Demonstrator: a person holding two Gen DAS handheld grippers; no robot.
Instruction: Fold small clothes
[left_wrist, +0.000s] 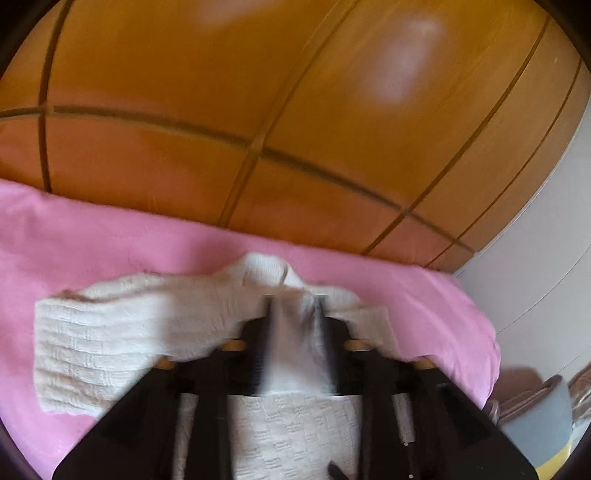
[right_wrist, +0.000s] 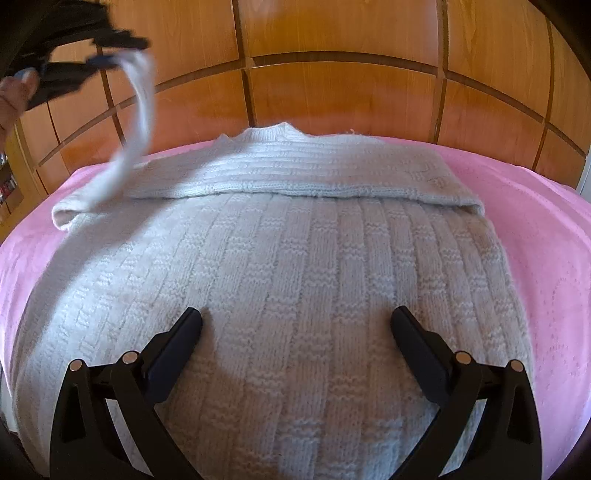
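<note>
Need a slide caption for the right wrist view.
Open right gripper over a white sweater on a pink blanket; left gripper lifts one sleeve.

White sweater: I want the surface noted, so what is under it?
A pink blanket shows all around the white sweater. Whatever lies beneath the blanket is covered.

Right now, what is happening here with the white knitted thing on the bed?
A person is folding a white cable-knit sweater spread on a pink blanket. The left gripper is shut on the sweater's left sleeve and holds it lifted. The right gripper hovers open above the sweater's body. The other sleeve lies folded across the chest.
</note>
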